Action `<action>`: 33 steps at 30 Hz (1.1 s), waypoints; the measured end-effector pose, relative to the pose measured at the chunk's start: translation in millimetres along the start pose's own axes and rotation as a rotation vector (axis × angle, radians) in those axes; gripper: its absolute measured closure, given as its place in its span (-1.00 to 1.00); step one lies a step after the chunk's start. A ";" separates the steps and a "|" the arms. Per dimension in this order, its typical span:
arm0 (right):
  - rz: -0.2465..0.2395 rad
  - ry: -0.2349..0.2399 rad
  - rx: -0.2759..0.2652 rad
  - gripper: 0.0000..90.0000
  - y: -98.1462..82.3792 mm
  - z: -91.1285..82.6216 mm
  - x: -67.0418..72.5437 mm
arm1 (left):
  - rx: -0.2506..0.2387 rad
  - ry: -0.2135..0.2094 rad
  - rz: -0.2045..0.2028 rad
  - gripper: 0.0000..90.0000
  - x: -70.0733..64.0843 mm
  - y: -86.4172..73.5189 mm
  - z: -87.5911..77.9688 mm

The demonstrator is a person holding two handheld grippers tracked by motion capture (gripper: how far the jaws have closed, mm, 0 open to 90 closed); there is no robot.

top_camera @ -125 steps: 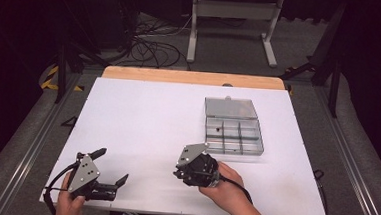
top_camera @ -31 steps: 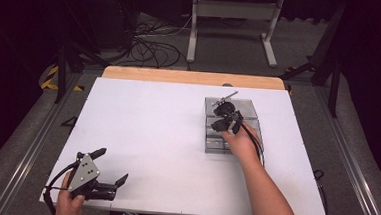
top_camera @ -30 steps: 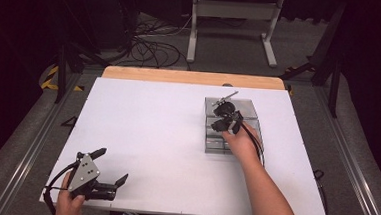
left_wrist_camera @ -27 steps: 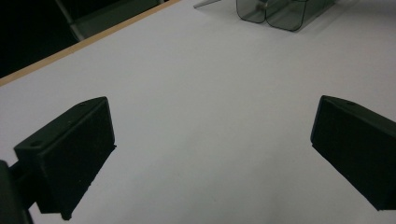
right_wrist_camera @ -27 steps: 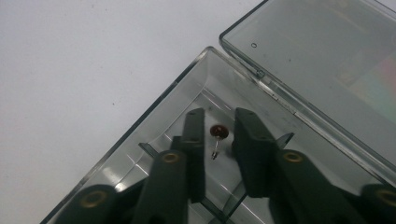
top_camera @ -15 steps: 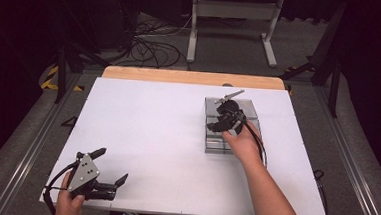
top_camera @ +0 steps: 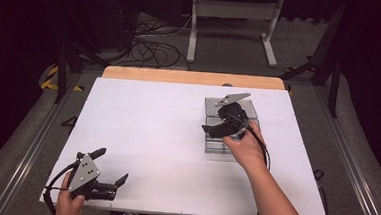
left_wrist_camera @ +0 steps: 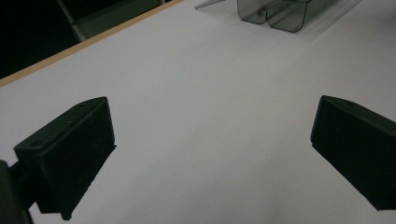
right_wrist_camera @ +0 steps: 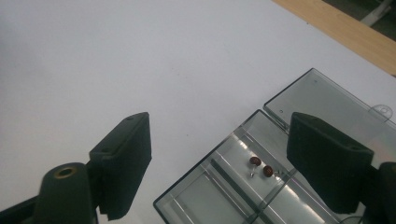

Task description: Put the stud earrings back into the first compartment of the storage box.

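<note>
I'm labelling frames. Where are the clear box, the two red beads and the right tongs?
Box point(right_wrist_camera: 196, 198): right gripper view, bare floor of a compartment.
Beads point(right_wrist_camera: 255, 161): right gripper view, on the left bead.
Right tongs point(top_camera: 219, 126): high view, between its tips.

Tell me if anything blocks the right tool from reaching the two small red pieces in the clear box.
Nothing visible does. The right tool hovers open above the clear box, whose lid lies folded back flat. The two red pieces sit uncovered in one compartment, with only the low divider walls around them.
</note>
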State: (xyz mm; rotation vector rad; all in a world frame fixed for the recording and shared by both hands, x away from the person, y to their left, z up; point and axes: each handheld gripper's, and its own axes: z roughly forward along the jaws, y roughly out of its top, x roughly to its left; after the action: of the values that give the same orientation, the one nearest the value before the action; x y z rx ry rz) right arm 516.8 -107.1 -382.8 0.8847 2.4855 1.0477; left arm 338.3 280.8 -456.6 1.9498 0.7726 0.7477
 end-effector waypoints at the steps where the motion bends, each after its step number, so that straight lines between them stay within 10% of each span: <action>1: -0.005 0.004 -0.008 -0.53 -0.1 -2.4 1.5 | 0.000 0.000 0.000 -0.99 0.1 -0.1 0.0; 17: -0.072 0.016 -0.138 -0.92 -29.6 -52.5 27.4 | -0.002 0.004 0.001 -0.99 -0.4 0.7 -0.3; 33: -0.032 0.036 -0.256 -0.97 -121.1 -79.8 27.7 | -0.015 0.005 0.000 -1.00 -1.9 1.4 -1.4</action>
State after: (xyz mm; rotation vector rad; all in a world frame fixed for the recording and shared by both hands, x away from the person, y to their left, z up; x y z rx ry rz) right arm 405.6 -198.1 -416.6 0.7519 2.3160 1.3435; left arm 336.4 279.5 -455.1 1.9353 0.7672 0.7566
